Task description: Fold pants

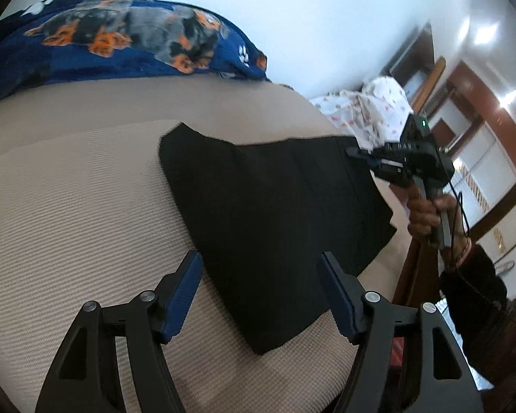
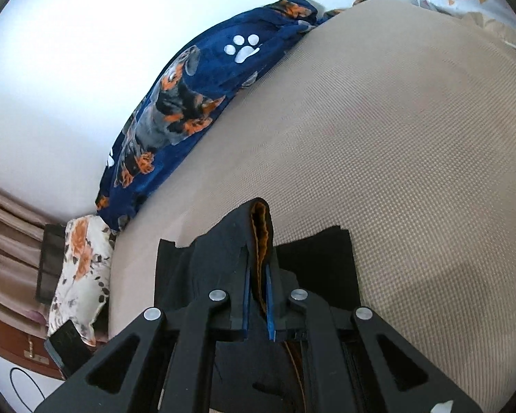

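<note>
Black cloth, one pair of pants (image 1: pixel 275 227), lies partly folded on the beige bed (image 1: pixel 68 206). The right gripper (image 2: pixel 257 275) has its fingers pinched on a raised edge with orange lining. The left gripper (image 1: pixel 261 296) hovers near, fingers wide apart and empty. Likely mid-fold; next, carry the edge across.

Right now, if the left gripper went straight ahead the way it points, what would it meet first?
Most likely the black pants: the open left gripper points at them, spread on the beige bed cover. Height above the cloth is unclear.
</note>
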### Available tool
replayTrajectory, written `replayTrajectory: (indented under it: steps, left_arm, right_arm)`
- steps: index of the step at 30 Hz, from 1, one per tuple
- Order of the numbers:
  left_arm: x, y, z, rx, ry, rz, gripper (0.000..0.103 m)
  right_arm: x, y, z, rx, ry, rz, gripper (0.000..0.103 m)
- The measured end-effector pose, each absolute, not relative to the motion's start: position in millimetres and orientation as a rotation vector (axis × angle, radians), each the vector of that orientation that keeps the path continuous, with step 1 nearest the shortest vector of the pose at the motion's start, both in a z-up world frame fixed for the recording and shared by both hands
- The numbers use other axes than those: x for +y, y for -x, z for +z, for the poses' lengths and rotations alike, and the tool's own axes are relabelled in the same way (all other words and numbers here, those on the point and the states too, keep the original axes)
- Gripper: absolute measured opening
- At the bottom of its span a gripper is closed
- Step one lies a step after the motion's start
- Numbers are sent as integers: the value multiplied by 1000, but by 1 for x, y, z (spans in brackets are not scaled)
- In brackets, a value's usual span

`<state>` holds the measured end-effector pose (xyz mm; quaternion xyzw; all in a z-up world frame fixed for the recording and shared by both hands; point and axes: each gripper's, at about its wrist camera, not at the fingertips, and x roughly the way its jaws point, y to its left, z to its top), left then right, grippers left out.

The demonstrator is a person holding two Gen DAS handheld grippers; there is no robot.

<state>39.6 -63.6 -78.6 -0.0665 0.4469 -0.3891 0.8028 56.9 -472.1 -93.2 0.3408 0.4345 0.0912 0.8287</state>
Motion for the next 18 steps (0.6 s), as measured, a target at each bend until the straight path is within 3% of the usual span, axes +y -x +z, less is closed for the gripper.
replayTrajectory:
  steps: [7,10,11,18]
  left_arm:
    - [-86,-47,-106,1046,111,-834,69]
    - [-88,-47,-115,1073,112,-828,69]
    - [-87,-48,-117,1077,118,-829,69]
    - [-76,-46,-114,1070,181,-821,69]
  right_arm:
    - [-485,-67,-125,930,-760,178,8]
    - [-506,-57,-139,910,-865,170,16]
    - [-513,-49,-136,898,-887,158,19]
    - [-510,26,-107,926,-739,162,20]
